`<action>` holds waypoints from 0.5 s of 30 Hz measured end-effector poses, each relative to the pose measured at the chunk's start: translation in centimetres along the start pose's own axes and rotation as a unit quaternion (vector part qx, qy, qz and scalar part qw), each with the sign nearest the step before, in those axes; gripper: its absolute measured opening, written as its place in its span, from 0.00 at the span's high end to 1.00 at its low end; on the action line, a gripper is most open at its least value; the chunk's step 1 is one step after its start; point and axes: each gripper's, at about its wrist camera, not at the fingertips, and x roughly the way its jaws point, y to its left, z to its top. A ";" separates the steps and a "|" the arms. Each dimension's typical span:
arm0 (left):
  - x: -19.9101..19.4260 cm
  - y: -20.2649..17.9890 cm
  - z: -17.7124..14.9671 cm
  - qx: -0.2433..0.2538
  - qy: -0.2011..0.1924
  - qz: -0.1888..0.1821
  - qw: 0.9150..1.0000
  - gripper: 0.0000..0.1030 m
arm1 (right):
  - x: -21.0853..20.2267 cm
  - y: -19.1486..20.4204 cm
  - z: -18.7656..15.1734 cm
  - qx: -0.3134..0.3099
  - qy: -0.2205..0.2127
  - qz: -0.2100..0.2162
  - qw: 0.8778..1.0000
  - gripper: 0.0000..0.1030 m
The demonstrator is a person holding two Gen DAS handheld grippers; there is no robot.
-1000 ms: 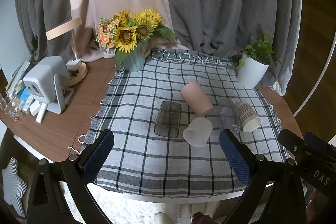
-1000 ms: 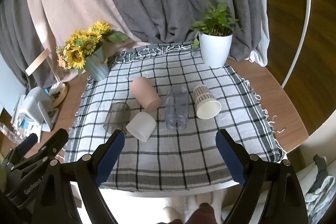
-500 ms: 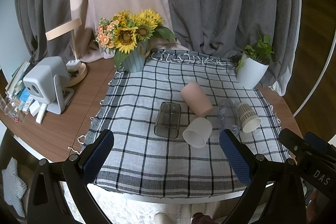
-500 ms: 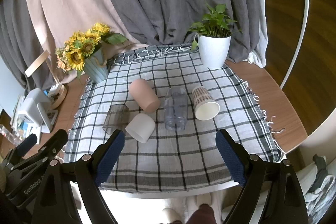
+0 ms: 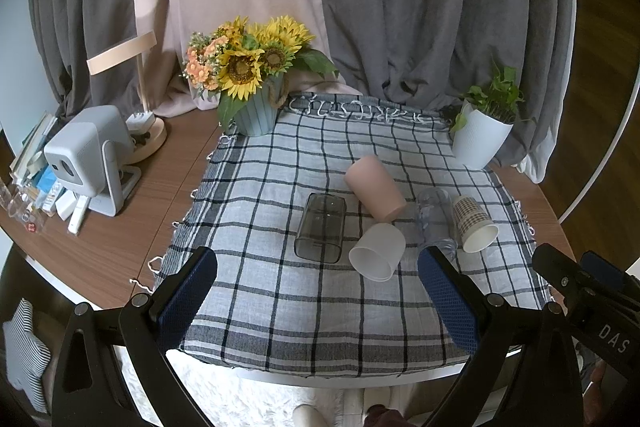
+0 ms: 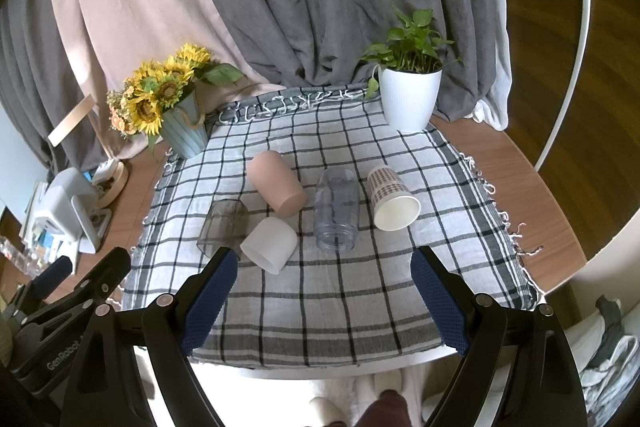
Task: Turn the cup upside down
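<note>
Right wrist view: the right tool [image 6: 324, 291] hangs over the near edge of the surface [image 6: 532, 183], pads wide apart, holding nothing.
Left tool [image 5: 318, 289]: also apart and empty, same height.
Cups: five lie on their sides on the checked cloth [image 6: 320, 307], well ahead of both tools.
Nearest: white cup [image 6: 270, 245], touching the smoky square cup [image 6: 222, 227].
Behind: pink cup [image 6: 276, 189], clear tumbler [image 6: 336, 211], paper cup [image 6: 392, 197].
Handling: all look light; paper cup likely crushes, clear tumbler slippery.
Hold: across the wall, near the middle.
Change: the view moved forward very little; cups not moved.
</note>
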 end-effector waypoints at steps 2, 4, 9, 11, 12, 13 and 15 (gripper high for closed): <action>0.0 0.0 0.0 0.000 0.000 0.000 1.000 0.01 | 0.0 0.0 0.0 0.000 0.000 -0.001 1.000 0.14; 0.0 0.0 0.0 0.000 0.000 0.000 1.000 0.01 | 0.0 0.1 0.0 0.000 0.000 -0.001 1.000 0.14; 0.0 0.0 0.0 0.001 0.000 0.000 1.000 0.01 | 0.0 -0.1 0.1 0.001 0.001 -0.001 1.000 0.14; 0.0 0.1 0.0 0.001 0.001 -0.001 1.000 0.01 | 0.0 0.0 -0.1 0.000 0.000 -0.002 1.000 0.14; 0.0 0.1 0.0 0.001 0.001 -0.001 1.000 0.01 | 0.0 0.0 0.0 0.000 0.000 -0.002 1.000 0.14; 0.1 0.1 0.0 0.001 0.001 -0.001 1.000 0.01 | 0.0 0.0 0.0 0.000 -0.001 -0.001 1.000 0.14; 0.0 0.1 0.0 0.001 0.001 -0.001 1.000 0.01 | 0.1 -0.1 0.0 -0.001 0.000 -0.003 1.000 0.14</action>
